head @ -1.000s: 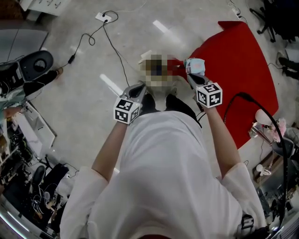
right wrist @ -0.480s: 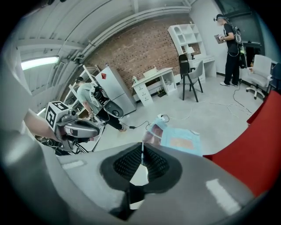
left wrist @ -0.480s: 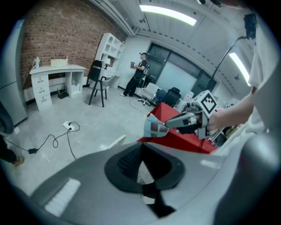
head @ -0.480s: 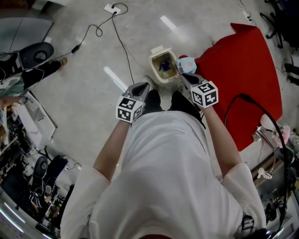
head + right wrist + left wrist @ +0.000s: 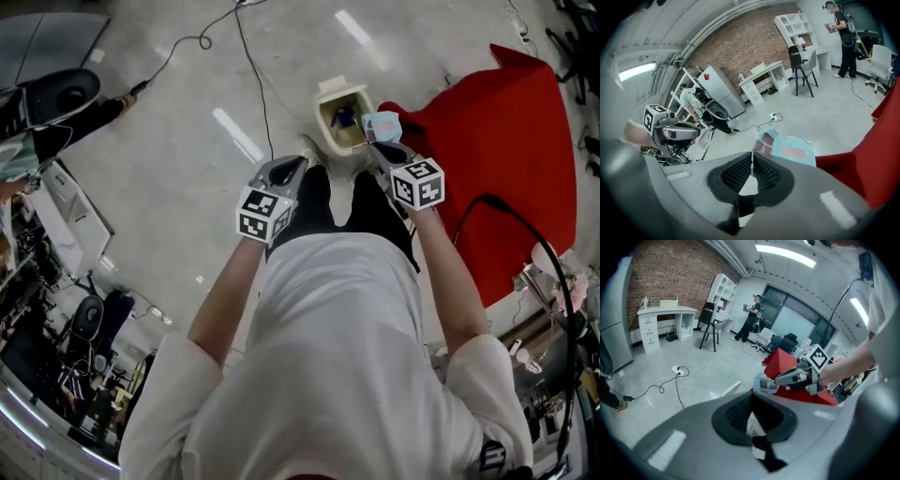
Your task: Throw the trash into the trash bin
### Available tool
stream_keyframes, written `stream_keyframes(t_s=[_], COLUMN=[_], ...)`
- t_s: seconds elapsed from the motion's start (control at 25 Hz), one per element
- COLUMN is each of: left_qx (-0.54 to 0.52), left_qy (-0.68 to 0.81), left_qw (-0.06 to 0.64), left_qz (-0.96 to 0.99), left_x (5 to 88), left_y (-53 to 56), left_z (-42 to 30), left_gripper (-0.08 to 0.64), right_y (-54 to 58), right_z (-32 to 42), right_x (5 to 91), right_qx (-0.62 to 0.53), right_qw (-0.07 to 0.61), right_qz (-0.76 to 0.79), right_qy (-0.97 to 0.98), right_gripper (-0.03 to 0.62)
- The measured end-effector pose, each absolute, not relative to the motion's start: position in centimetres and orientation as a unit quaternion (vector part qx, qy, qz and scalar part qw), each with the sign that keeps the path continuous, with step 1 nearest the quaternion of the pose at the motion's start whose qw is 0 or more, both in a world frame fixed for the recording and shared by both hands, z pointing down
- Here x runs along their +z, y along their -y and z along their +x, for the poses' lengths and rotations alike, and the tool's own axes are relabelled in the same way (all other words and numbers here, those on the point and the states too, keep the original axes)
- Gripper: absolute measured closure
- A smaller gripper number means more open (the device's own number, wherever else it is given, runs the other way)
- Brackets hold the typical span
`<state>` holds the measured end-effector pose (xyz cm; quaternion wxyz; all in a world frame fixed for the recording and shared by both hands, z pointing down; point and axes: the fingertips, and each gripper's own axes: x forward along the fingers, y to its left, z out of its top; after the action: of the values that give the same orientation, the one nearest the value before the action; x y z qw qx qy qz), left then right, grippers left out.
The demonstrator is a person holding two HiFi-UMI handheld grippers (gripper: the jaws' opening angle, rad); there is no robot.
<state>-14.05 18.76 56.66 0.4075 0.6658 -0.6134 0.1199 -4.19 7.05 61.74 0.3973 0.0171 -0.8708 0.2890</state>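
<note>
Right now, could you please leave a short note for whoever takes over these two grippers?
Left gripper: shut, empty, held short of the bin.
Right gripper: shut on a light blue packet.
Trash bin: open on the floor ahead, something blue inside.
Done: packet picked up, now at the bin's edge.
Left: move it over the opening and let go.

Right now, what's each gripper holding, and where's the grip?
The right gripper pinches a blue wrapper by its near edge; the rest sticks out past the jaws. The left gripper is shut, empty.
</note>
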Motion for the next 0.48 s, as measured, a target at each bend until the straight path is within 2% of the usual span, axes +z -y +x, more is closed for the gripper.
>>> stream_keyframes(t_s=[0.48], left_qx=[0.148], left_qy=[0.618], left_qw=[0.402], left_qz=[0.659], left_x=[61.6], left_y=[-18.2], left_z=[-15.8], left_gripper=[0.555], right_y=[-7.8], right_z=[-6.5], right_x=[70.4], right_qx=[0.325], right_qw=[0.408], right_qz=[0.011], right_qy=[0.853], right_gripper=[0.583])
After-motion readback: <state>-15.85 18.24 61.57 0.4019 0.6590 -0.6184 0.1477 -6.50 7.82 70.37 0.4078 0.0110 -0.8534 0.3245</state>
